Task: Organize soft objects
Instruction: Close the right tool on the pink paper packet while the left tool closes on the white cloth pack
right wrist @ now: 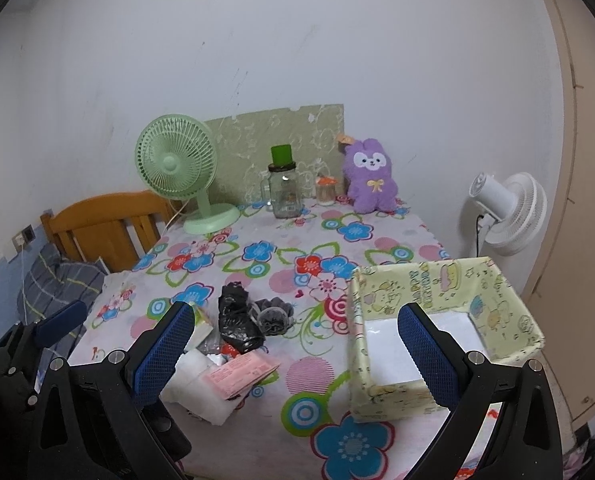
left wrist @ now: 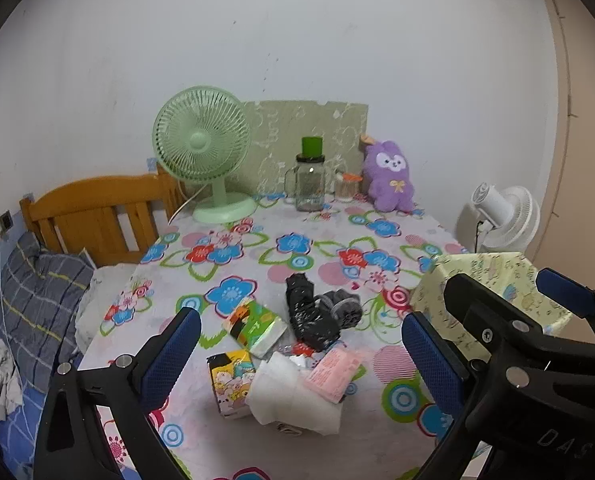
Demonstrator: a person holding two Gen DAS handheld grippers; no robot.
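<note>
A pile of soft items lies on the floral tablecloth (left wrist: pixel 281 264): a black plastic bag (left wrist: pixel 307 312), a grey rolled cloth (left wrist: pixel 343 306), a green tissue pack (left wrist: pixel 257 326), a yellow cartoon pack (left wrist: pixel 231 376), white tissue (left wrist: pixel 293 394) and a pink packet (left wrist: pixel 333 372). My left gripper (left wrist: pixel 297 354) is open over the pile. A pale yellow patterned box (right wrist: pixel 437 320) stands open at the right. My right gripper (right wrist: pixel 297 350) is open, its right finger over the box. The black bag (right wrist: pixel 237 320) and pink packet (right wrist: pixel 237 376) show left of it.
At the table's back stand a green desk fan (left wrist: pixel 203 152), a glass jar with a green lid (left wrist: pixel 310 178), a small jar (left wrist: pixel 346 188) and a purple plush toy (left wrist: pixel 389 176). A white fan (right wrist: pixel 505 212) stands right of the table. A wooden bed headboard (left wrist: pixel 97 216) is at the left.
</note>
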